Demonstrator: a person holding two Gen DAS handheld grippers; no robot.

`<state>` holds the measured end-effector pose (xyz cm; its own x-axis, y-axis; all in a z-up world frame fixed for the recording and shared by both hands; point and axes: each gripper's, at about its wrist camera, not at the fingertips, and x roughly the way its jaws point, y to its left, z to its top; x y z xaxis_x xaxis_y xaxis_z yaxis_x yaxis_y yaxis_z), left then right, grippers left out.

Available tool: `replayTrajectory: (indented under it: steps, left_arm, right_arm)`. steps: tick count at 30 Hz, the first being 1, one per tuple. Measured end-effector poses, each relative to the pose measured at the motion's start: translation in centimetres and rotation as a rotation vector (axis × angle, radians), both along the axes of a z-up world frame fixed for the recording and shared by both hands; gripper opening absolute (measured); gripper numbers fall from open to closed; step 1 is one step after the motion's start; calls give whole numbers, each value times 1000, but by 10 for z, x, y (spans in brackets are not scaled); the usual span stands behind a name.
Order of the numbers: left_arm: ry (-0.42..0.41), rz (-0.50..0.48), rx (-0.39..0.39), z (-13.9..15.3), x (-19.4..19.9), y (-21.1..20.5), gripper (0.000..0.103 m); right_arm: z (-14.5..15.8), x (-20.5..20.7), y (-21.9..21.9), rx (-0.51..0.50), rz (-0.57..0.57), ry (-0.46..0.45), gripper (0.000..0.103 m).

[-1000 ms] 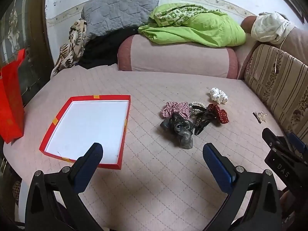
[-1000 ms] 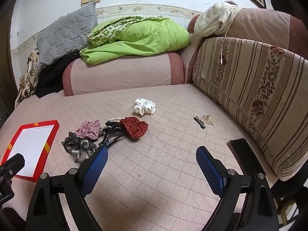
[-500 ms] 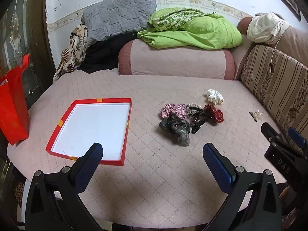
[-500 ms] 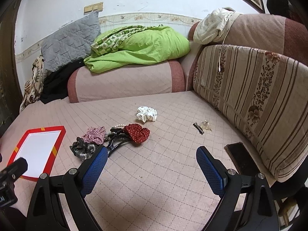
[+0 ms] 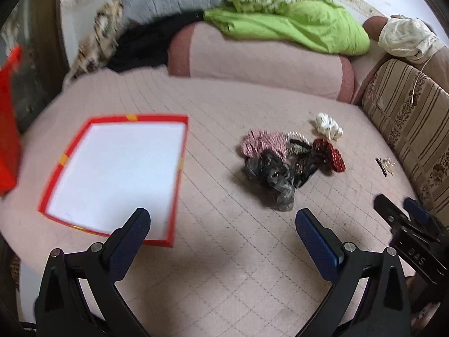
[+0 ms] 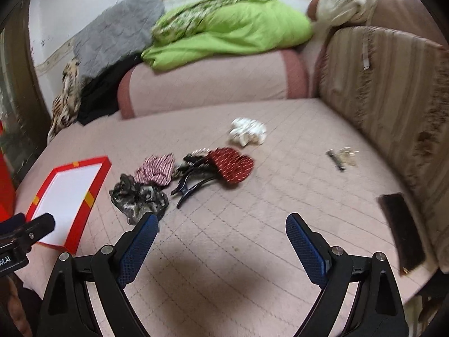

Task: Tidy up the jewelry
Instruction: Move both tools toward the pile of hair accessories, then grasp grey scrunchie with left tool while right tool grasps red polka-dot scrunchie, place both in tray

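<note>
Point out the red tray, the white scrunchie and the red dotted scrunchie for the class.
red tray [image 5: 179, 165], left wrist view, on its right rim.
white scrunchie [image 6: 247, 132], right wrist view, on its middle folds.
red dotted scrunchie [image 6: 233, 165], right wrist view, on its centre.

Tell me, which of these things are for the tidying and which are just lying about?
For the job: red tray, white scrunchie, red dotted scrunchie, checked scrunchie, grey scrunchie, black hair claw, small clips.

Just lying about: green blanket, grey cushion, phone.
</note>
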<state>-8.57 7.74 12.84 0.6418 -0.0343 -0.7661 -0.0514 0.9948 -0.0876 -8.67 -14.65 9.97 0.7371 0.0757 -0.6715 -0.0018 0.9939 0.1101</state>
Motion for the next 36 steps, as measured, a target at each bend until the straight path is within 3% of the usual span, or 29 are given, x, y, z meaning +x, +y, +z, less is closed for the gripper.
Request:
replayTrajectory:
  steps: [2,6,19,21,23,24,25,26,27,29,36]
  left_arm:
    - [42,-33,-51,-11,15,-3,94]
    - [72,-89,-97,-26,42,-19,93]
    - [142,-157,-78,-70,108,-56,93]
    - [148,-156,-73,-73,112,-57,88]
    - [163,-160,-70,-77,116,-58,73]
    - [172,-161,-66,-79,117,-58,66]
    - [186,-163,-61,-82,119,-59,49]
    - [198,-166,-60,-84,119,-59,28]
    - [214,-171,-64,-86,120,-59,18]
    - [209,-173,-68,-83,117,-59,12]
    - [135,-169,-102,-45,90,-47,10]
  right_arm:
    - [-8,16,3,11,35,22,85]
    - [-25,53,3,17,67,60,83]
    - [-52,135,-12,15,66,107,72]
    - [-55,144,-10,27,78,114,68]
    - [-59,152,-8,31,85,127,59]
    - [-61,155,-7,28,87,136,46]
    - [-64,158,-7,26,90,145,38]
    - [-67,161,-6,28,96,160,21]
    - [-69,163,-8,37,98,173,12]
    - [-69,162,-13,66,96,180,9]
    - [-34,131,-32,88,47,116,5]
